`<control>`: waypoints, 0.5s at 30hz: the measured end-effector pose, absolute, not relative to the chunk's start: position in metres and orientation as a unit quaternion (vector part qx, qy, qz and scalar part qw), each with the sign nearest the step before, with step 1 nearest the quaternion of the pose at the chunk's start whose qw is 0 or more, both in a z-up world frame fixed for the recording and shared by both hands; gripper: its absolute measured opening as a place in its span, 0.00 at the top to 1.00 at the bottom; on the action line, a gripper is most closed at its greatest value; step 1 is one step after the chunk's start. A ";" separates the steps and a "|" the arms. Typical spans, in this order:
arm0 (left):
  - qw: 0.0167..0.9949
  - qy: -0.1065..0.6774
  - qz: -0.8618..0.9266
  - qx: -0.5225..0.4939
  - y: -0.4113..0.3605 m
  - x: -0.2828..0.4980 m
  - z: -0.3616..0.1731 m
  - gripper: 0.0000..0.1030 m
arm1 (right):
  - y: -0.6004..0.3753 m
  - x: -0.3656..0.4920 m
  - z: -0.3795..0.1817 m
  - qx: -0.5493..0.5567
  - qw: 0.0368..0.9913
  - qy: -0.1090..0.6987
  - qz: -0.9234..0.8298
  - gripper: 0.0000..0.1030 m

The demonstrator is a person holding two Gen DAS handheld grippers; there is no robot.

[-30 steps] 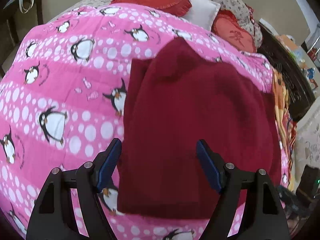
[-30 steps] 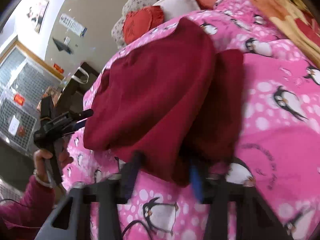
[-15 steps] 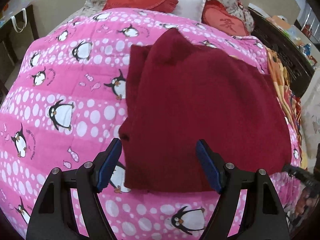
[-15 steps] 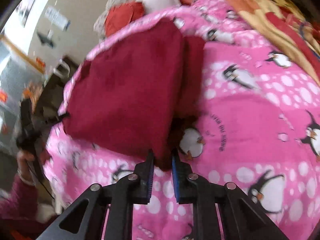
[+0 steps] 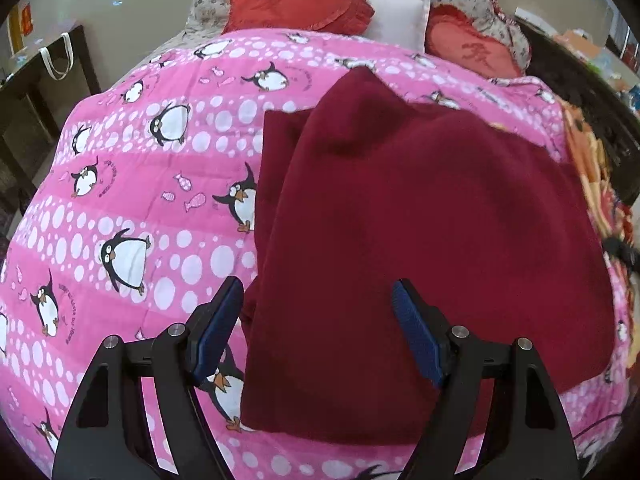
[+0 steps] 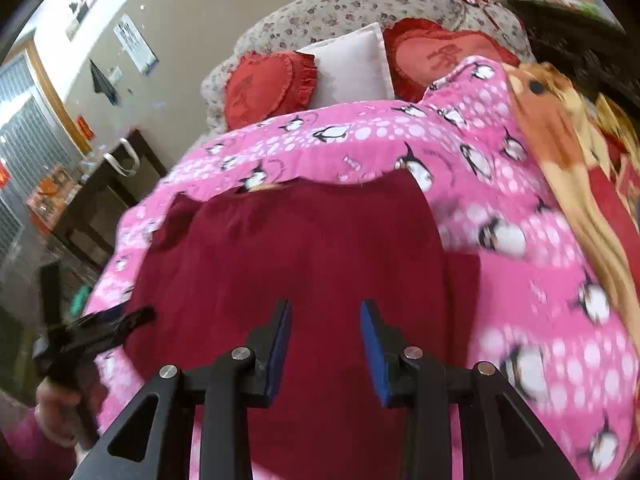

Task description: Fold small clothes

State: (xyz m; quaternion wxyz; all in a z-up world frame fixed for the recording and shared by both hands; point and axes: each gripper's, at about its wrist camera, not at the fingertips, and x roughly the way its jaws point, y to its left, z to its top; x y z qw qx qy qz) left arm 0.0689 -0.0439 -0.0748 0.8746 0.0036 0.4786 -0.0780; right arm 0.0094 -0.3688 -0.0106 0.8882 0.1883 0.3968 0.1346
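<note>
Garment: a dark red knit garment (image 5: 420, 232), partly folded, lying flat on the pink penguin quilt (image 5: 132, 184) that covers the bed, below the red heart cushions (image 5: 296, 0) and white pillow (image 5: 394, 14)
Lie of the cloth: a narrower under-layer shows along its left side in the left wrist view, with the broad upper layer laid over it; the near hem runs between the left gripper's fingers
Likely feel: soft, thick and limp, light enough for one pinch to lift; it should sag and drape rather than hold a crease, and the fuzzy surface looks grippy, not slippery
Fragility: none to speak of; the risk is dragging the quilt along or pinching only one layer
Where to take hold: judged best at a corner or the hem edge, both layers together, one gripper to each corner
Left gripper (image 5: 316, 320): fingers spread wide, empty, poised over the near left edge of the cloth
Right gripper (image 6: 325, 344): jaws opening, nothing between them, above the garment's middle
Sharpness: right wrist view is blurred at the edges
</note>
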 end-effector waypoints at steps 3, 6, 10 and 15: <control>0.873 0.482 -0.082 0.007 -0.048 0.073 -0.081 0.25 | -0.366 0.038 -0.018 0.177 0.888 0.408 0.117 0.67; 0.873 0.481 -0.082 0.006 -0.048 0.075 -0.084 0.25 | -0.365 0.060 -0.034 0.165 0.880 0.437 0.092 0.67; 0.871 0.484 -0.083 -0.001 -0.048 0.077 -0.088 0.25 | -0.365 0.068 -0.042 0.164 0.880 0.438 0.080 0.63; 0.873 0.480 -0.084 -0.002 -0.047 0.076 -0.090 0.24 | -0.357 0.061 -0.033 0.134 0.887 0.438 0.057 0.62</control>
